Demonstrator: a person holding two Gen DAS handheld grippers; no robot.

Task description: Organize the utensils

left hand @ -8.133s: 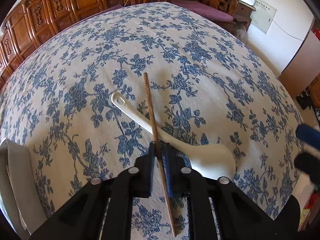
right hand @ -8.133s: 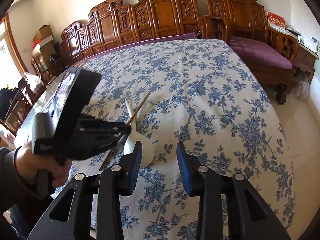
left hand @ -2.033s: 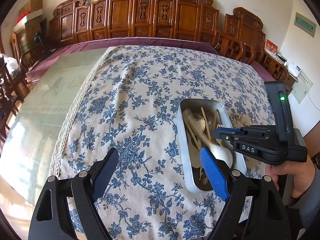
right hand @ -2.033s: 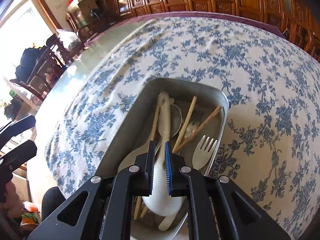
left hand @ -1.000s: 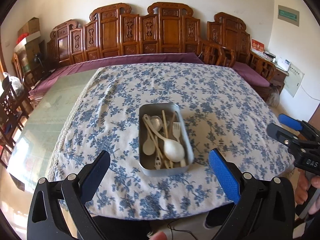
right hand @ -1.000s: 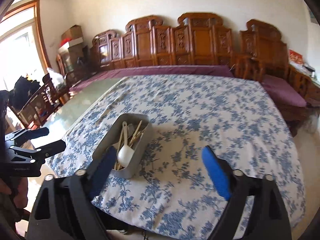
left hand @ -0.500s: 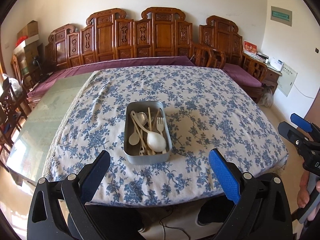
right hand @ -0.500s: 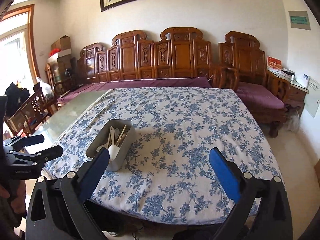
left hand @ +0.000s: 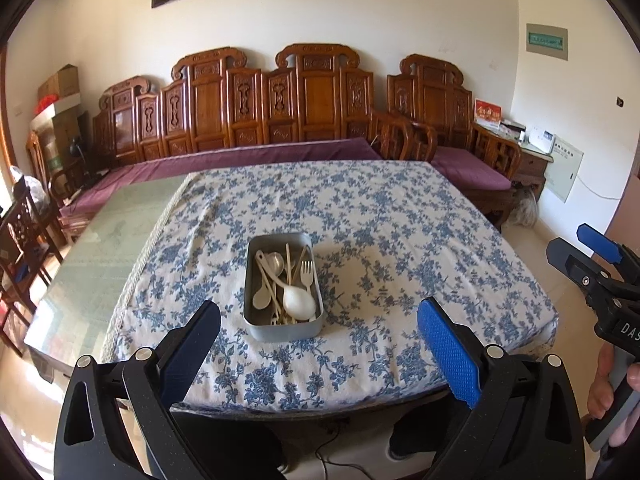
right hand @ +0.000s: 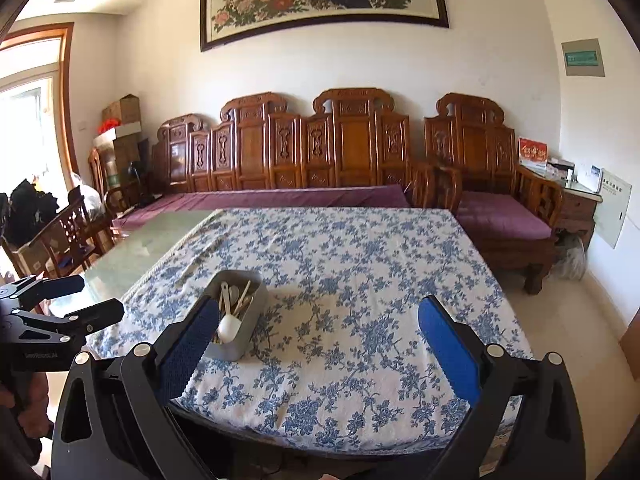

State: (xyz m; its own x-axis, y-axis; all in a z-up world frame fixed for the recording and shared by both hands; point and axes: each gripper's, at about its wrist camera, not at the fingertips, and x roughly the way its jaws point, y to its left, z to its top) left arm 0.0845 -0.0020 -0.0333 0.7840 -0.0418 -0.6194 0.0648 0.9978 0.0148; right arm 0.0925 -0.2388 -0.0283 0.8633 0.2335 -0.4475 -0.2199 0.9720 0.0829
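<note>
Both claws, left claw (left hand: 318, 342) & right claw (right hand: 318, 346), spread wide w/ nothing held, utensil tin (left hand: 283, 285) mid-frame on surface, long axis pointing away, nearer left.

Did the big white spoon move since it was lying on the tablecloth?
Yes. The big white plastic spoon left the blue floral tablecloth and now lies inside the grey metal tray.

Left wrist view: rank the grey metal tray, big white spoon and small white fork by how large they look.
1. Grey metal tray
2. Big white spoon
3. Small white fork, which lies slightly farther back, so unsure.
</note>
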